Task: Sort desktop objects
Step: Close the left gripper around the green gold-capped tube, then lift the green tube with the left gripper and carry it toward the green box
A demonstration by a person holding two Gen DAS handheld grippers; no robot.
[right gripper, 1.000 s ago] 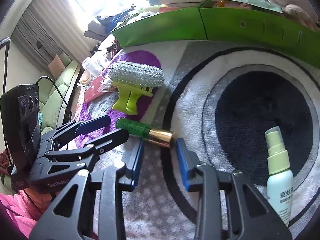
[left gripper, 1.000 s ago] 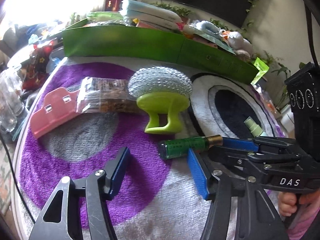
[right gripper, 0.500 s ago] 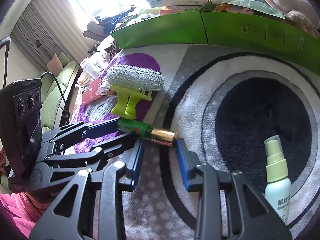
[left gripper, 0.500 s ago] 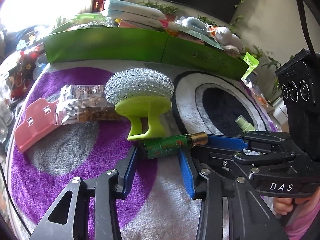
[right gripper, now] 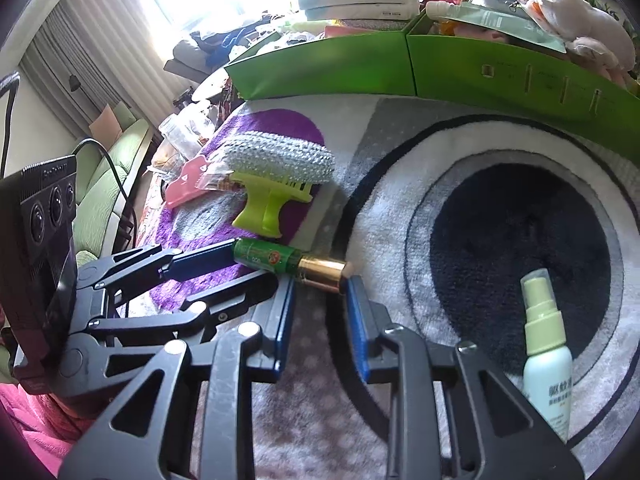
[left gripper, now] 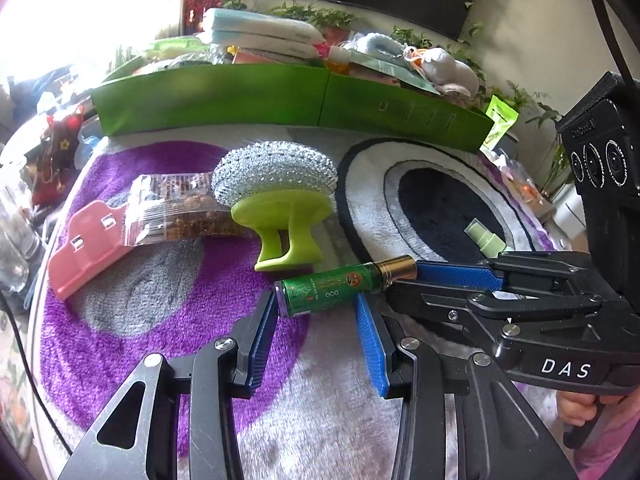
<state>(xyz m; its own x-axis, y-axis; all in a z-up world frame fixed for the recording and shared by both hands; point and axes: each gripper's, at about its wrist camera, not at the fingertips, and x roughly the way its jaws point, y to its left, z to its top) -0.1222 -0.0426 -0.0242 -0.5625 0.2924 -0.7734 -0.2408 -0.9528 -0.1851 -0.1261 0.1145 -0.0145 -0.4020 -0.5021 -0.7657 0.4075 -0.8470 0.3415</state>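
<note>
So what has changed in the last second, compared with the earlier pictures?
The left gripper closed in around the green bottle's green end. The right gripper is closing on its gold cap. The bottle lies at the same spot on the rug. The scrubber, snack packet, pink clip and spray bottle kept their places.

The green bottle [left gripper: 332, 288] lay on the rug [left gripper: 140, 280], its green body between the blue pads of the left gripper [left gripper: 316, 312]. The right gripper [left gripper: 420, 276] reached in from the bottle's right, jaws closing at the gold cap [left gripper: 396, 266]. Directly behind the bottle stood the scourer [left gripper: 280, 184] on its lime handle; the snack packet [left gripper: 176, 212] and pink clip [left gripper: 84, 248] lay further left.
</note>
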